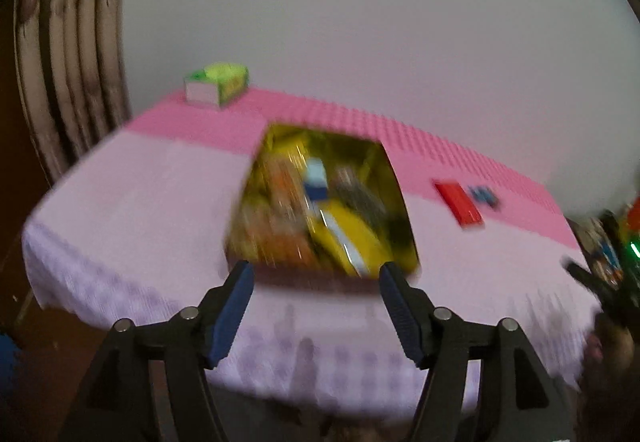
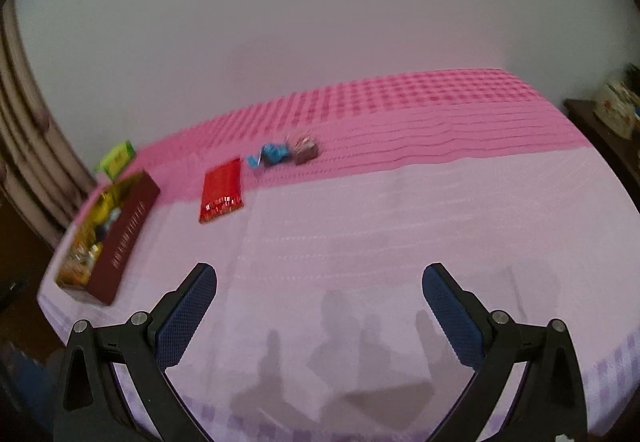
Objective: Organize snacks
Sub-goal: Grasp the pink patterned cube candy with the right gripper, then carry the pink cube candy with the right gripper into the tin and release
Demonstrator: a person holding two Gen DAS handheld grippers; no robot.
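At left stands 1 dark red open box (image 2: 120, 238) holding blurred snack packets, with 1 green carton (image 2: 117, 157) above it. Centre: 1 flat red foil packet (image 2: 222, 189), 1 blue wrapped sweet (image 2: 269, 155), 1 brown wrapped sweet (image 2: 306, 150).

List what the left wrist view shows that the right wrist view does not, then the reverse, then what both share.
Only the left wrist view: the open left gripper, empty, and the box's blurred yellow, orange and blue packets seen from above.

Only the right wrist view: the open right gripper, empty, a small brown wrapped snack, and the box's maroon side wall with gold lettering.

Both: the maroon snack box with gold lining, the flat red foil packet, the blue wrapped candy, the green carton, and the pink and lilac tablecloth.
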